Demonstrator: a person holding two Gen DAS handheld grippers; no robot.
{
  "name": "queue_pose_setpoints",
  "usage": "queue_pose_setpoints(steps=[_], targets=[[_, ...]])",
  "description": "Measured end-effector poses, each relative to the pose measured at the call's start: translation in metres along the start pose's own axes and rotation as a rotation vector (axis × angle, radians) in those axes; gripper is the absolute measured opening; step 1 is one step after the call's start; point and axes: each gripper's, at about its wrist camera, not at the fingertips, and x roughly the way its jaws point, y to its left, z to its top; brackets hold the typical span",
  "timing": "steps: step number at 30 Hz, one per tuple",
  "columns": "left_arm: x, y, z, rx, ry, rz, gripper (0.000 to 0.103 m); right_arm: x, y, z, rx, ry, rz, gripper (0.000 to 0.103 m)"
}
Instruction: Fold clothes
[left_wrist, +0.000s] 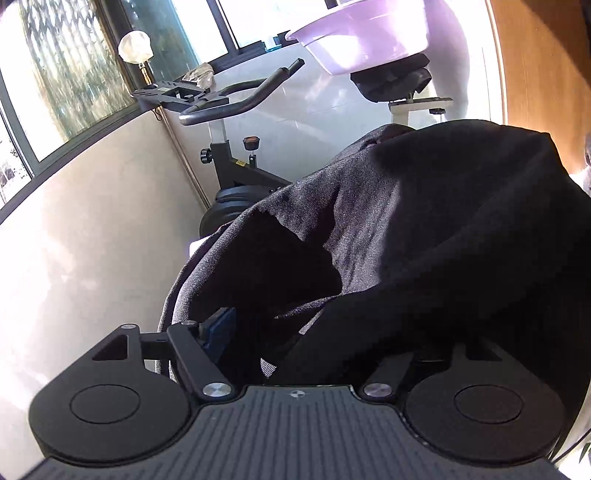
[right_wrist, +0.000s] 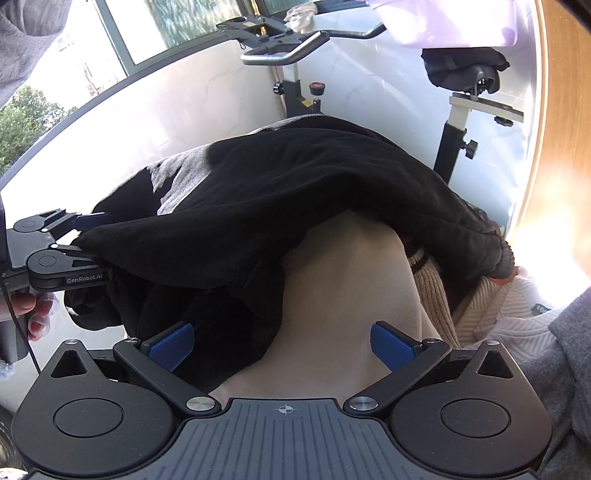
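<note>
- Left wrist view: a sunlit room with white walls, large windows and an exercise bike (left_wrist: 236, 155) against the wall; a lilac plastic basin (left_wrist: 362, 37) sits above its saddle.
- A dark garment (left_wrist: 424, 240), black with a grey-flecked side, fills the right and centre of this view, draped over the left gripper (left_wrist: 314, 343).
- One blue pad (left_wrist: 219, 332) shows at the left; the other finger is buried under cloth, so whether the jaws meet cannot be told here.
- Right wrist view: the same bike (right_wrist: 295, 74) and windows behind, and a beige surface (right_wrist: 340, 295) below.
- The dark garment (right_wrist: 295, 206) hangs lifted in a wide arc above that surface, one edge pinched in the left gripper (right_wrist: 86, 236), which a hand (right_wrist: 35, 310) holds at the left edge.
- The right gripper (right_wrist: 282, 345) stands with its blue pads (right_wrist: 391, 345) wide apart, gripping nothing; the left pad touches hanging black cloth.
- Cream knitted clothes (right_wrist: 491, 314) lie at the right, under the garment's far end.
</note>
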Motion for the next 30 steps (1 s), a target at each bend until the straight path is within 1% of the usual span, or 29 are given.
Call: queue_pose_setpoints(steps=[3, 4, 5, 6, 7, 9, 10, 14, 19, 20, 25, 27, 30], targets=[[0.003, -0.003, 0.001, 0.005, -0.021, -0.02, 0.073, 0.001, 0.002, -0.004, -0.014, -0.005, -0.051, 0.102], [0.005, -0.004, 0.001, 0.006, -0.028, -0.027, 0.069, 0.001, 0.002, -0.005, -0.018, -0.01, -0.067, 0.102], [0.003, -0.001, 0.003, -0.009, -0.046, -0.059, 0.059, 0.0, 0.001, -0.006, -0.018, -0.013, -0.081, 0.102], [0.0, 0.003, 0.007, -0.034, -0.059, -0.107, 0.028, 0.0, 0.002, -0.007, -0.018, -0.016, -0.1, 0.102], [-0.001, 0.008, 0.013, -0.067, -0.066, -0.14, 0.012, 0.0, 0.002, -0.008, -0.018, -0.019, -0.118, 0.102], [-0.01, 0.017, 0.022, -0.149, -0.101, -0.165, 0.011, 0.0, 0.004, -0.008, -0.024, -0.029, -0.157, 0.102], [-0.016, 0.023, 0.026, -0.195, -0.127, -0.183, 0.011, -0.001, 0.005, -0.008, -0.023, -0.035, -0.159, 0.102], [-0.041, 0.047, 0.045, -0.381, -0.232, -0.256, 0.009, -0.01, 0.007, -0.007, -0.017, -0.084, -0.097, 0.102], [-0.066, 0.053, 0.072, -0.403, -0.339, -0.327, 0.007, -0.013, 0.024, -0.005, -0.118, -0.113, -0.078, 0.102], [-0.069, 0.053, 0.075, -0.405, -0.351, -0.341, 0.007, -0.013, 0.027, -0.004, -0.121, -0.117, -0.068, 0.102], [-0.085, 0.05, 0.09, -0.412, -0.407, -0.407, 0.006, -0.012, 0.033, -0.003, -0.088, -0.095, 0.061, 0.102], [-0.091, 0.049, 0.096, -0.415, -0.429, -0.433, 0.005, -0.007, 0.037, -0.002, -0.099, -0.086, 0.091, 0.102], [-0.101, 0.048, 0.106, -0.419, -0.463, -0.473, 0.005, 0.011, 0.042, 0.002, -0.098, -0.073, 0.107, 0.102]])
